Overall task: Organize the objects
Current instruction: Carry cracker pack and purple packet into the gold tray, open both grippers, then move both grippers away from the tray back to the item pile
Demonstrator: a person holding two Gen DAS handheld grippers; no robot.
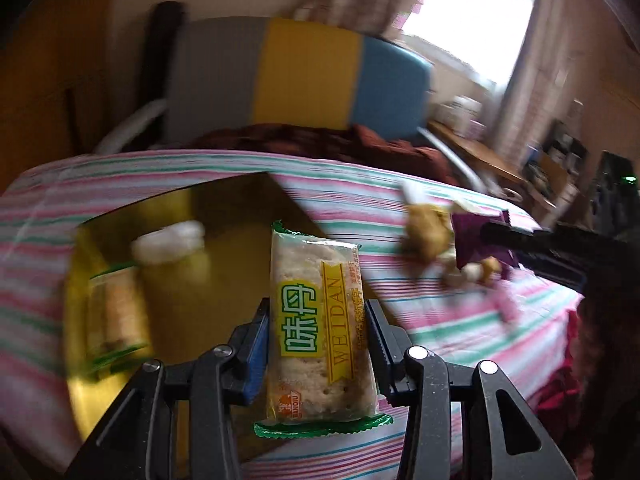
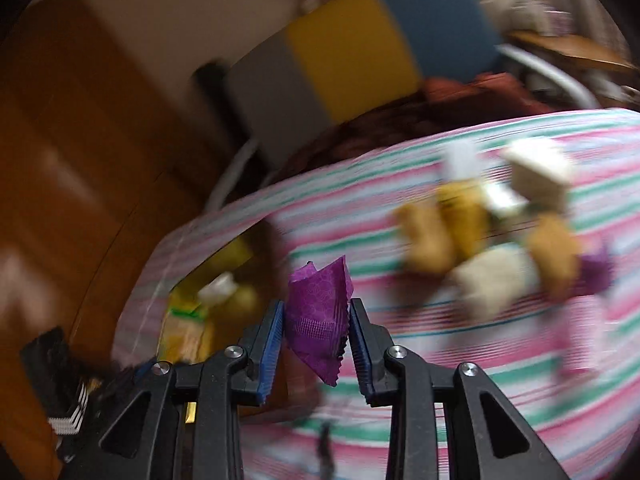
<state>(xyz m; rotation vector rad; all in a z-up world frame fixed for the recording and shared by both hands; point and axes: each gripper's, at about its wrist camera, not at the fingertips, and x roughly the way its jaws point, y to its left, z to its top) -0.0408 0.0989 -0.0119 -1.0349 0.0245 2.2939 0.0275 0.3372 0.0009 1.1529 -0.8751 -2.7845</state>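
Left hand-held gripper point(image 1: 318, 344) is clamped on a WEIDAN cracker packet point(image 1: 318, 332) over the gold tray point(image 1: 224, 216); right hand-held gripper point(image 2: 316, 346) is pinching a purple wrapper point(image 2: 320, 312).

The right gripper point(image 2: 316, 336) is clamped on a purple packet point(image 2: 320, 316) above a pink-and-green striped cloth point(image 2: 400, 420). Blurred wrapped snacks point(image 2: 492, 232) lie on the cloth at right. A yellow tray point(image 2: 236, 252) sits at left.
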